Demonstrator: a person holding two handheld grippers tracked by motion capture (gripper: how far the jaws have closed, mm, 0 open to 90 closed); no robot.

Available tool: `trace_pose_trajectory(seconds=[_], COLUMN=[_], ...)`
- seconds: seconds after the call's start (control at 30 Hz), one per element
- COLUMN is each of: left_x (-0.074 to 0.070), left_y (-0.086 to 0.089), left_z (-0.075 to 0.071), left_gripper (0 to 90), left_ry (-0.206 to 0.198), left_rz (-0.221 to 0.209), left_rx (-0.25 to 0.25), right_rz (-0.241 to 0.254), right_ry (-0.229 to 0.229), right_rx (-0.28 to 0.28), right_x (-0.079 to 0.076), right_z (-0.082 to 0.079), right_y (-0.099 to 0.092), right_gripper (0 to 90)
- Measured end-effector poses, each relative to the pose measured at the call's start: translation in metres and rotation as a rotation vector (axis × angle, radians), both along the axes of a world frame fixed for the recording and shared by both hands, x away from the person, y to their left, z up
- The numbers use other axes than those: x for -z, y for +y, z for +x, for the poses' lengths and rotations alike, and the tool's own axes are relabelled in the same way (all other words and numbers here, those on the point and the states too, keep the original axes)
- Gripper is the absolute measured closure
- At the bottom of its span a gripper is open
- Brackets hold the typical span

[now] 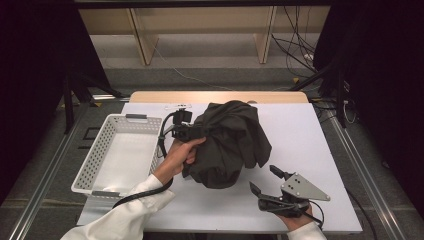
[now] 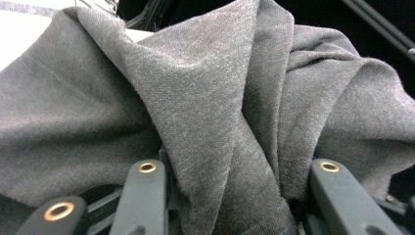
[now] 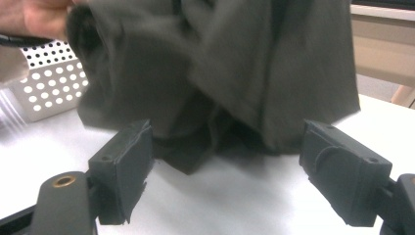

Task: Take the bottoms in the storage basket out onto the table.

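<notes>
Room inventory, as you face it:
- Table [image 1: 320, 150]: white top, pale wood edge at far side.
- Floor [image 1: 220, 75]: grey, w/ metal rails [image 1: 367, 175] running along both sides of table.
- Wooden shelf unit [image 1: 200, 25] at back, light-coloured uprights.
- Cables [image 1: 300, 45]: loose tangle far right.
- Dark curtains [image 1: 380, 60] both sides.

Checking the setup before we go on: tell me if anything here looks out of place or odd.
Nothing is spilled or broken. The dark cloth is bunched in a heap, gathered in the left gripper and hanging down to the table, not in the basket. The right gripper rests open beside it.
</notes>
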State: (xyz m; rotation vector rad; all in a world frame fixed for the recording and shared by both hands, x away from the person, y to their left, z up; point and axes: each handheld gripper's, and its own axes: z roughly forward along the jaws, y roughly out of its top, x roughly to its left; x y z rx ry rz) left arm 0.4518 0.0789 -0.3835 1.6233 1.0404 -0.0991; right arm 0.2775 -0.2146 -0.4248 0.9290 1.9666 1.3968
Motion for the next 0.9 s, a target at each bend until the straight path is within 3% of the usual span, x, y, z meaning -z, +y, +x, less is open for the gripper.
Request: trace_pose_trajectory(seconds=[0.13,0.23,0.4,0.5,0.67,0.77,0.83,0.9], left_x=[0.010,0.015,0.025,0.028,0.030,0.035,0.036,0.031], left_y=[-0.010,-0.017,-0.034,-0.040,-0.046,-0.047,-0.048,-0.049], left_z=[0.000,0.000,-0.004,-0.006,-0.007,-0.005,-0.006,-0.008], left_gripper=[55.9,51.6,43.5,40.2,31.5,27.7,26.4,26.1], left_ry=[0.007,0.044,0.082,0.086,0.103,0.104,0.113,0.097], left_rz=[0.043,0.049,0.104,0.115,0.151,0.191,0.191,0.200], left_rx=[0.035,0.079,0.132,0.142,0.220,0.214,0.209,0.209], right_rz=[0.002,-0.001,0.003,0.003,0.002,-0.003,0.000,-0.001], right_ry=[0.000,0.004,0.004,0.002,0.005,0.007,0.004,0.004], right_rx=[-0.002,-0.002,-0.006,-0.008,-0.010,-0.012,-0.014,-0.016], right_x=[0.000,0.000,0.000,0.000,0.000,0.001,0.000,0.000], right_z=[0.000,0.000,0.000,0.000,0.000,0.000,0.000,0.000], right_y=[0.000,-0.001,-0.001,0.000,-0.001,0.000,0.000,0.000], right_gripper=[21.2,21.2,21.2,21.2,21.2,21.2,21.2,21.2])
